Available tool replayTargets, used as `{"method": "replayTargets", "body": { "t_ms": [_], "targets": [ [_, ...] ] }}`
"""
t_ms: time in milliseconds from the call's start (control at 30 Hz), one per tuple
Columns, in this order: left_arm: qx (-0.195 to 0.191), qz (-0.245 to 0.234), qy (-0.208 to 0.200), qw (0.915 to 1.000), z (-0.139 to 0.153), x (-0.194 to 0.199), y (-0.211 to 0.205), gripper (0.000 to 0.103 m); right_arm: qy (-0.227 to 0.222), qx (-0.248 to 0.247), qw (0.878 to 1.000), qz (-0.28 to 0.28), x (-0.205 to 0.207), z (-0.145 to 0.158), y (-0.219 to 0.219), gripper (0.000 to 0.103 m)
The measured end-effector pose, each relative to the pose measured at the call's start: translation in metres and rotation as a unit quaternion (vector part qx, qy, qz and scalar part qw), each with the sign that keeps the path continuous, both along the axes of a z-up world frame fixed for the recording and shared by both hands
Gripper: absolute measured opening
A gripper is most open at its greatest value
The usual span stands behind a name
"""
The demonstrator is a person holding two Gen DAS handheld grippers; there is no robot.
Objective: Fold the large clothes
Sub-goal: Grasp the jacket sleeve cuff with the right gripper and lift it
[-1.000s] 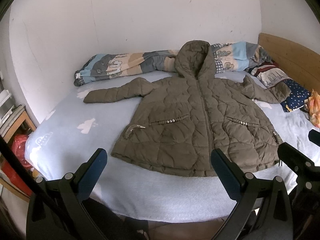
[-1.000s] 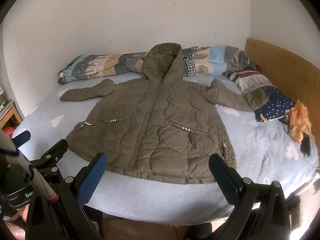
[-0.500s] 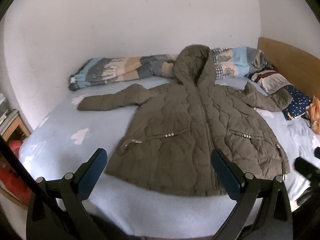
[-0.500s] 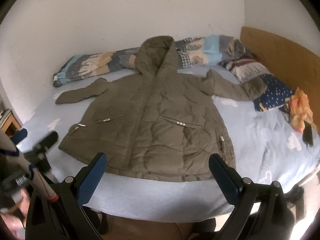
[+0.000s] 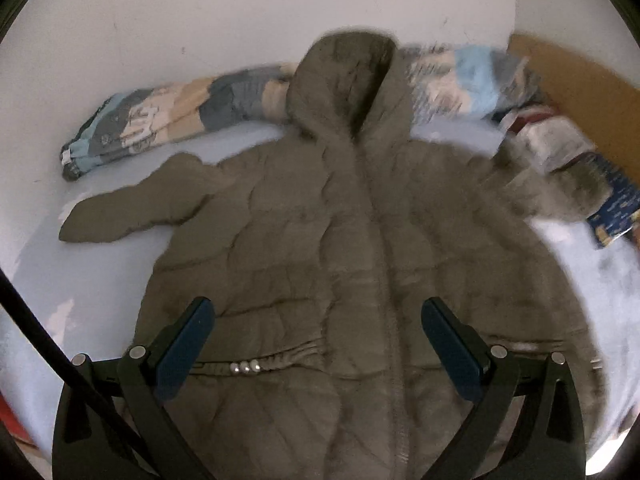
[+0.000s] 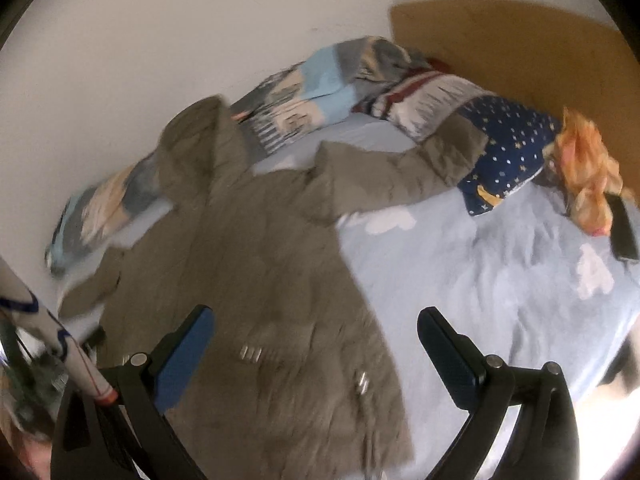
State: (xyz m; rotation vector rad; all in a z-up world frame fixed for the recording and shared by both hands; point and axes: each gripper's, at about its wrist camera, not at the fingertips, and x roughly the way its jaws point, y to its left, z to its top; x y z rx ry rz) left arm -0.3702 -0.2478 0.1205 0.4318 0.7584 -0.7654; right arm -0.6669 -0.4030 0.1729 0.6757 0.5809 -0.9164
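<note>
An olive quilted hooded jacket [image 5: 352, 264] lies flat, front up, on the light blue bed sheet [image 5: 80, 280], sleeves spread to both sides. My left gripper [image 5: 316, 320] is open and empty, hovering over the jacket's lower front by the left pocket. In the right wrist view the jacket [image 6: 248, 264] fills the left half, its right sleeve [image 6: 400, 172] reaching toward the pillows. My right gripper [image 6: 312, 328] is open and empty above the jacket's right hem edge.
A rolled patterned quilt [image 5: 168, 120] lies along the wall behind the hood. Pillows [image 6: 508, 148], an orange cloth [image 6: 588, 176] and a dark phone [image 6: 622, 232] sit at the right by the wooden headboard [image 6: 520, 48]. A white wall stands behind.
Both grippers have moved forward over the bed and now hover above the jacket. The right view has swung to the right toward the sleeve and pillows.
</note>
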Motion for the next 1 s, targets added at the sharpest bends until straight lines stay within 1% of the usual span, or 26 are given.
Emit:
{"method": "replayTargets", "body": {
  "t_ms": [33,67,100,167,200,267,333,367,400,500,533,600,633,700,767,800,867,900,967,1000],
  "targets": [
    [0.006,0.001,0.015,0.9999,-0.004,0.006,-0.004,0.103,0.001,0.013,1.0,-0.006,-0.002,-0.004,-0.021,0.101],
    [0.001,-0.002,0.034,0.9994,-0.005,0.015,-0.005,0.103,-0.001,0.021,1.0,-0.014,-0.008,-0.008,-0.044,0.1],
    [-0.004,-0.003,0.037,0.9993,-0.003,0.02,-0.006,0.103,-0.001,0.027,0.999,-0.024,-0.014,-0.012,-0.067,0.098],
    [-0.005,0.008,0.026,0.9996,-0.002,0.03,-0.004,0.103,0.011,0.037,0.998,-0.048,-0.028,-0.019,-0.11,0.094],
    [-0.005,0.013,0.026,0.9996,-0.003,0.035,-0.003,0.103,0.015,0.044,0.997,-0.067,-0.037,-0.022,-0.136,0.089],
    [-0.004,0.021,0.038,0.9991,-0.005,0.045,-0.002,0.103,0.01,0.048,0.994,-0.099,-0.056,-0.025,-0.187,0.083],
    [-0.008,0.031,0.057,0.9979,-0.008,0.056,0.002,0.103,0.006,0.047,0.992,-0.12,-0.071,-0.029,-0.233,0.073],
    [-0.01,0.039,0.063,0.9972,-0.01,0.061,0.003,0.103,0.005,0.048,0.99,-0.129,-0.077,-0.032,-0.256,0.066],
    [-0.01,0.043,0.064,0.997,-0.011,0.064,0.003,0.103,0.005,0.052,0.989,-0.14,-0.082,-0.035,-0.271,0.063],
    [-0.01,0.053,0.06,0.9968,-0.013,0.069,0.005,0.103,-0.021,0.058,0.984,-0.164,-0.093,-0.044,-0.318,0.063],
    [-0.011,0.054,0.059,0.9968,-0.015,0.072,0.006,0.103,-0.025,0.06,0.983,-0.172,-0.095,-0.046,-0.328,0.063],
    [-0.009,0.056,0.056,0.9968,-0.017,0.073,0.004,0.103,-0.053,0.073,0.977,-0.191,-0.103,-0.057,-0.352,0.063],
    [-0.008,0.056,0.056,0.9968,-0.018,0.073,0.004,0.103,-0.059,0.077,0.976,-0.197,-0.104,-0.062,-0.359,0.063],
    [-0.004,0.055,0.054,0.997,-0.021,0.073,0.002,0.103,-0.054,0.081,0.973,-0.211,-0.105,-0.069,-0.37,0.063],
    [-0.001,0.053,0.054,0.9972,-0.023,0.074,0.001,0.103,-0.064,0.087,0.97,-0.217,-0.108,-0.077,-0.381,0.063],
    [0.001,0.051,0.054,0.9972,-0.024,0.073,0.001,0.103,-0.067,0.089,0.97,-0.216,-0.107,-0.08,-0.384,0.063],
    [0.004,0.05,0.054,0.9973,-0.026,0.073,0.0,0.103,-0.058,0.092,0.971,-0.214,-0.104,-0.087,-0.395,0.063],
    [0.005,0.048,0.055,0.9973,-0.026,0.073,-0.001,0.103,-0.057,0.094,0.971,-0.213,-0.102,-0.091,-0.4,0.061],
    [0.008,0.046,0.052,0.9976,-0.027,0.073,-0.002,0.103,-0.06,0.095,0.972,-0.204,-0.097,-0.096,-0.405,0.051],
    [0.009,0.045,0.048,0.9978,-0.027,0.072,-0.002,0.103,-0.047,0.098,0.974,-0.201,-0.092,-0.1,-0.408,0.031]
  ]
}}
